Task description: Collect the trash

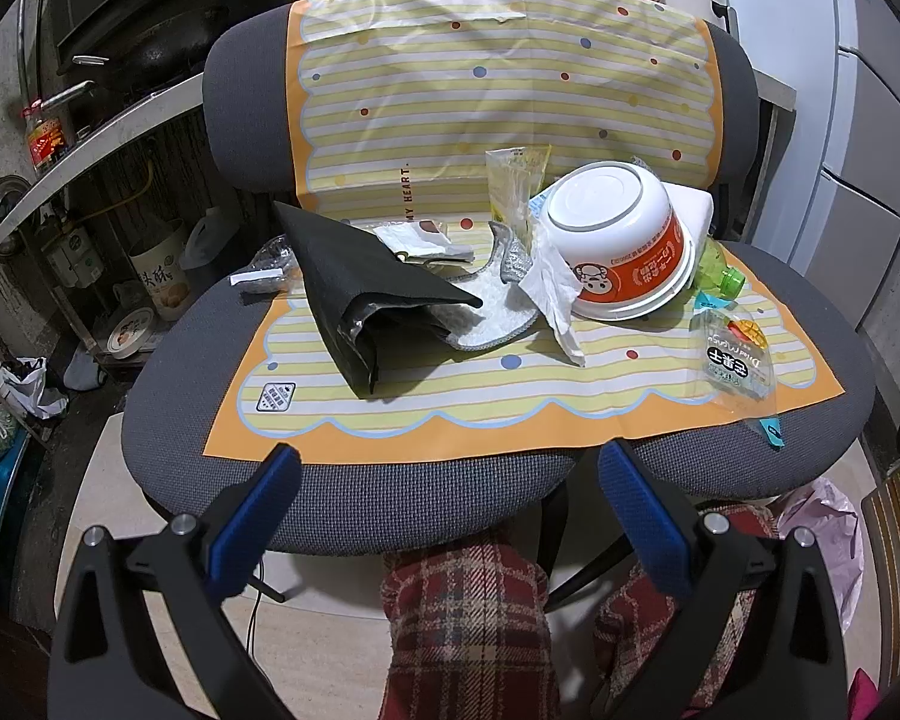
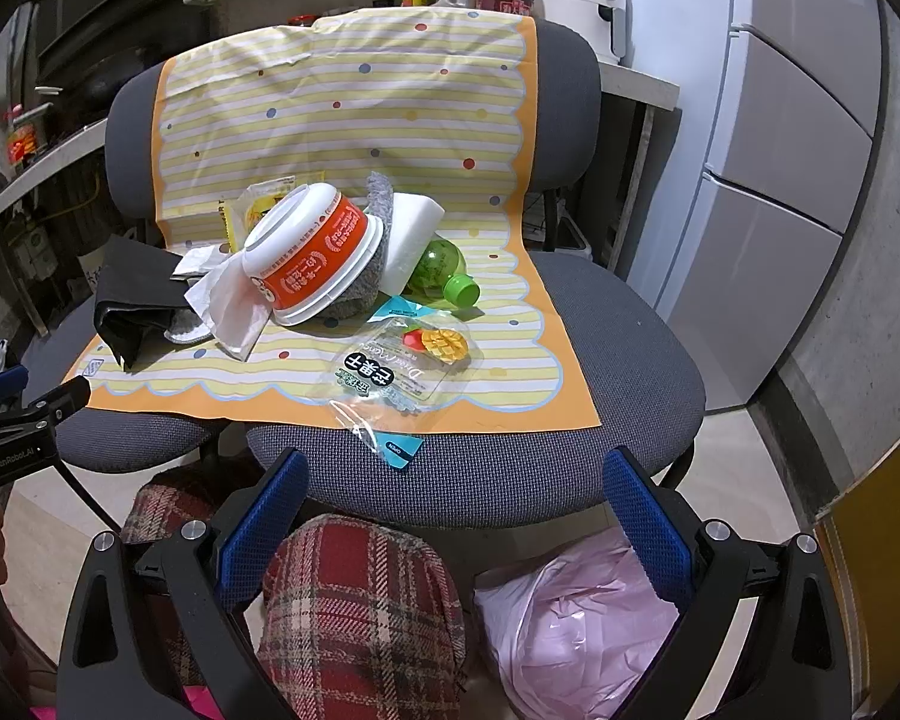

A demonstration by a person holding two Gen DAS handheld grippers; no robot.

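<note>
Trash (image 2: 306,276) is lying mid-frame on the chair (image 2: 630,360), well beyond both wide-open, empty grippers (image 1: 450,492) (image 2: 456,498); the green bottle (image 2: 444,276) is sitting half hidden.

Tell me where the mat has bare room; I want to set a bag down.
Free: the front strip of the mat, between the black cloth and the mango packet. Crowded: around the upturned bowl, with the tissue and the green bottle against it.

Upturned noodle bowl (image 1: 621,240), tissue (image 1: 555,294), mango packet (image 1: 732,360) (clear) litter the chair mat (image 1: 450,408).
</note>
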